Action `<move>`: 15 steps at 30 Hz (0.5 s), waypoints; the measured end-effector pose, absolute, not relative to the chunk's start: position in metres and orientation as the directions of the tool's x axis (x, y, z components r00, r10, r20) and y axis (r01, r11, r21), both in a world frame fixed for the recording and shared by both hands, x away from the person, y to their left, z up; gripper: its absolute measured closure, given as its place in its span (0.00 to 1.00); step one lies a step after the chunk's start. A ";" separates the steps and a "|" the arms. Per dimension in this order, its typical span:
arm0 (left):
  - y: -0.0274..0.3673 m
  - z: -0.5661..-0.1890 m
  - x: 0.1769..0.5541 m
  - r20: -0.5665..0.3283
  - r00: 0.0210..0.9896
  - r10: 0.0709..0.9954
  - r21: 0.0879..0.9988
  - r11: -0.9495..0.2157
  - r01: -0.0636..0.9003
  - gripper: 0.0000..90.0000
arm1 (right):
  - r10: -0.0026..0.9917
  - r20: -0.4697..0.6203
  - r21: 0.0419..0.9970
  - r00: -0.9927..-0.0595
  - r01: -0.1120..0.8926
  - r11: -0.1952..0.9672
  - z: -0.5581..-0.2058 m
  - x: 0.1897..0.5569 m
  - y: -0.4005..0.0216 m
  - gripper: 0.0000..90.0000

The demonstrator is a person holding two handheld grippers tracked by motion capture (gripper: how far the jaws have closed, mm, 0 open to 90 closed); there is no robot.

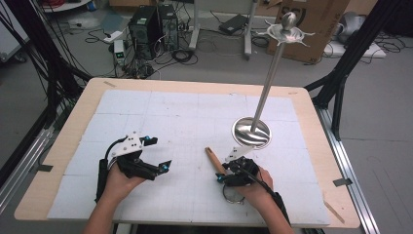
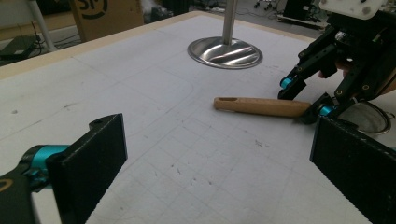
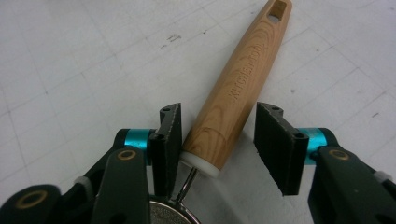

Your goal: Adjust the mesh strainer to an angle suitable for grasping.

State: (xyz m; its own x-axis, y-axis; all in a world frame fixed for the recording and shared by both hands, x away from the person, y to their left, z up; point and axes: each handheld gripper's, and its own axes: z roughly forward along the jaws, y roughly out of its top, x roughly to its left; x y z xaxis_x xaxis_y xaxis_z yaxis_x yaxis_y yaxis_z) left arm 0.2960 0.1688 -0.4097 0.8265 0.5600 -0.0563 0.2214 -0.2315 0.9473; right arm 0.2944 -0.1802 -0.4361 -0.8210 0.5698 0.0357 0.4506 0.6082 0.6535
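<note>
1. Left hand-held gripper (image 1: 157,152): rests low on the left of the desk (image 1: 68,146), jaws wide apart, nothing between them. It points toward the strainer (image 2: 261,106). Judgement: keep it parked; it is well apart from the work and need not help this step.

2. Strainer lies flat on the white mat, right of desk centre, wooden handle (image 3: 238,88) aimed toward the stand (image 1: 251,132), mesh bowl (image 2: 371,117) toward the person, under the right hand.

3. Right hand-held gripper (image 3: 219,140): jaws straddle the handle at its lower end, just above the white collar. The left pad looks to be touching or nearly touching the wood; the right pad stands apart with a clear gap. Not yet clamped.

4. Step in hand, as judged: grasp the handle. To do it well, centre the handle between the pads so closing does not push it sideways.

5. Close squarely across the round, tapered wood; a skewed pinch could make it roll or slip toward the thin end.

6. Stand base lies just beyond the handle tip; lift clear of it.
</note>
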 end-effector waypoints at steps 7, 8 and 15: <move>0.167 -0.410 0.295 -0.048 0.831 0.555 0.946 -0.242 0.217 0.10 | 0.561 0.033 0.660 -0.827 0.440 0.609 -0.434 0.293 -0.181 0.69; 0.167 -0.410 0.295 -0.048 0.830 0.556 0.946 -0.242 0.217 0.10 | 0.561 0.033 0.660 -0.827 0.440 0.609 -0.434 0.293 -0.181 0.69; 0.168 -0.410 0.295 -0.047 0.829 0.557 0.947 -0.240 0.215 0.10 | 0.529 0.035 0.656 -0.848 0.419 0.627 -0.432 0.291 -0.179 0.72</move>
State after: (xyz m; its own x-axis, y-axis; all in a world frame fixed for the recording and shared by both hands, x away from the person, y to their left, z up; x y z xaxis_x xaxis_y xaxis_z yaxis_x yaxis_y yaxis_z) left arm 0.2953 0.1681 -0.4096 0.8289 0.5574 -0.0465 0.2147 -0.2403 0.9466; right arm 0.2907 -0.1787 -0.4325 -0.8476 0.5294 0.0352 0.4191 0.6273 0.6564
